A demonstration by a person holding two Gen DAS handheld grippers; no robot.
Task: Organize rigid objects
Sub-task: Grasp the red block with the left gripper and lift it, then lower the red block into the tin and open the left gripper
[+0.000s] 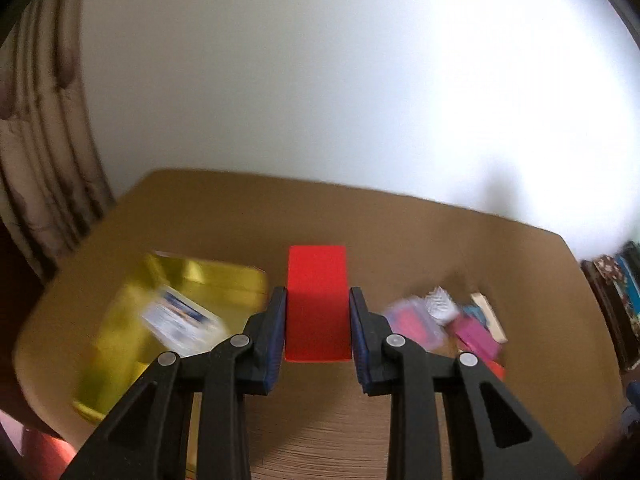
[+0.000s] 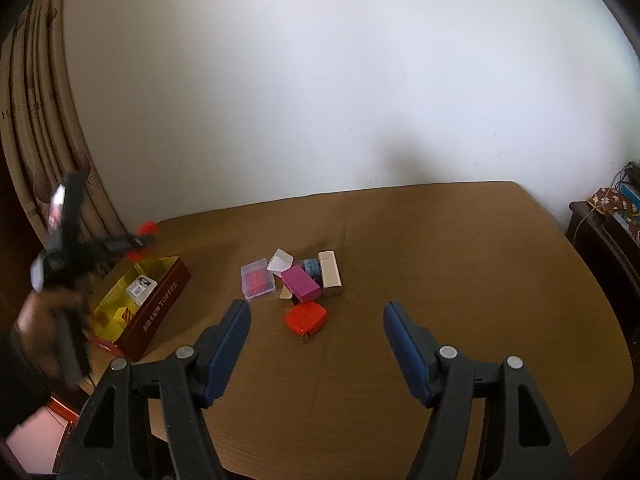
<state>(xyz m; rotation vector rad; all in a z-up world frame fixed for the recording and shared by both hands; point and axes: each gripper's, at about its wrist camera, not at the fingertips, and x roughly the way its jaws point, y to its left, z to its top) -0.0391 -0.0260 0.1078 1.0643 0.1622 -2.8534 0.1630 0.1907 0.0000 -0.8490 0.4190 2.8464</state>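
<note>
Left gripper (image 1: 318, 308) was clamped on a red block (image 1: 317, 300), held above the brown table (image 1: 440, 240) beside the open toffee tin (image 2: 160, 304). Right gripper (image 2: 316, 320) stood wide, holding nothing, near the pile of small boxes (image 2: 300, 280).

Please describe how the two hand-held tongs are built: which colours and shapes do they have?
Both the left tongs and the right tongs have black plastic arms with triangular cut-outs and round silver rivets at the joints. Each ends in two flat, dark blue pads. No cables show on them.
</note>
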